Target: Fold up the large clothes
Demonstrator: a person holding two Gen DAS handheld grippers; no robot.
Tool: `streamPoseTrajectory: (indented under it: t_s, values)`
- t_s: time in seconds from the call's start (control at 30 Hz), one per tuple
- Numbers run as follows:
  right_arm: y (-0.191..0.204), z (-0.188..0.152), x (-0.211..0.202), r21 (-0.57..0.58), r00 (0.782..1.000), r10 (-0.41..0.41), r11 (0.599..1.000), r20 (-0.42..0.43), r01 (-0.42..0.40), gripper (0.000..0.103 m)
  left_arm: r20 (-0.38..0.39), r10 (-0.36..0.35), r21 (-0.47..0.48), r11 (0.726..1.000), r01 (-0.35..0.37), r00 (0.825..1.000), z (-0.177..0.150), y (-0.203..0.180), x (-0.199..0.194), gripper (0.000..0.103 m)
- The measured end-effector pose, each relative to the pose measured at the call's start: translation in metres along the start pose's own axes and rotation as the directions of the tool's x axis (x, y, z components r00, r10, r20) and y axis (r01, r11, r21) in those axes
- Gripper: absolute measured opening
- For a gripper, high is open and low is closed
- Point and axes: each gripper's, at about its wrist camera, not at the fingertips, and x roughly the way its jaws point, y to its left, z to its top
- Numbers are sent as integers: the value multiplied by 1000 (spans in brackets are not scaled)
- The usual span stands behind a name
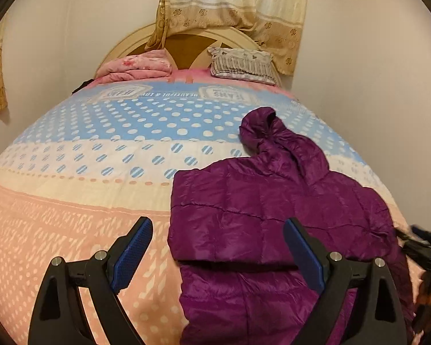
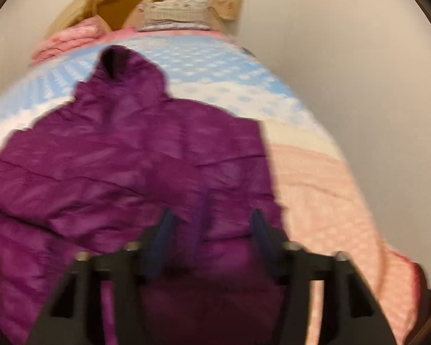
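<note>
Because the fold is only part done, we read the scene from the garment outward.

Jacket: the purple hooded puffer jacket lies flat on the bed, under and ahead of both grippers; one panel looks turned in over the body, leaving a straight edge ahead of the left gripper.

Hood: the hood points away from us, well ahead of the right gripper, bunched into a rounded lump.

Handling: we judge it light, soft and springy; the shiny quilted shell looks slippery, so a thin pinch may slide off and trapped air may push folds open.

Where to hold: we would take seams, hem or a doubled edge, not a puffed panel.

Left gripper: the left gripper is spread wide and holds nothing; its right finger sits over the jacket, its left over bare cover.

Right gripper: the right gripper hangs over the jacket's near right part, jaws partly apart; a purple fold rises between them, but blur stops us saying whether it is pinched.

Bed cover: the quilted bed cover spreads to the left gripper's left, peach near us, then cream and dotted blue farther ahead.

Far end: a folded pink blanket and striped pillow rest against a curved headboard, with patterned beige curtain above.
</note>
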Motion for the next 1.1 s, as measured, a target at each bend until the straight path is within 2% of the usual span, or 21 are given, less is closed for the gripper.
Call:
streamPoseTrajectory:
  t_s: [0.07, 0.13, 0.17, 0.23, 0.27, 0.3, 0.43, 0.57, 0.83, 0.97, 1.03, 1.1]
  values:
    - [-5, -4, -22, 48, 994, -50, 998, 102, 45, 63, -9, 12, 9, 1000, -12, 1000, 0, -4, 12, 92]
    - [0, -5, -38, 31, 984, 47, 998, 170, -53, 61, -20, 26, 24, 999, -25, 999, -1, -11, 26, 92]
    - [6, -3, -40, 12, 981, 80, 996, 177, -83, 60, -22, 41, 35, 999, -40, 999, -1, -15, 31, 92]
    - [19, 2, -31, -24, 978, 151, 988, 146, -150, 44, -36, 86, 66, 994, -84, 996, -2, -24, 47, 92]
    - [23, 4, -23, -28, 979, 161, 987, 123, -159, 28, -48, 99, 78, 992, -95, 994, -3, -28, 56, 92]
    - [28, 5, -13, -27, 982, 162, 987, 101, -160, 25, -58, 109, 86, 991, -104, 992, -5, -30, 64, 92]
    - [32, -5, 32, 6, 990, 142, 990, 24, -142, 25, -87, 136, 103, 987, -127, 987, -14, -35, 86, 92]
    - [31, -18, 54, 15, 991, 136, 991, -6, -136, 25, -109, 160, 112, 983, -148, 981, -24, -37, 103, 92]
    - [33, -21, 58, 5, 991, 135, 991, -8, -135, 26, -171, 182, 118, 980, -163, 968, -41, -35, 129, 93]
    - [31, -17, 53, 11, 990, 139, 990, -27, -139, 26, -176, 203, 134, 974, -181, 963, -44, -37, 133, 96]
    - [26, -13, 43, 40, 988, 154, 987, -8, -153, 33, -181, 191, 119, 978, -171, 965, -45, -34, 134, 97]
    - [24, -13, 37, 62, 986, 168, 984, 14, -169, 57, -193, 166, 96, 984, -149, 967, -44, -30, 135, 97]
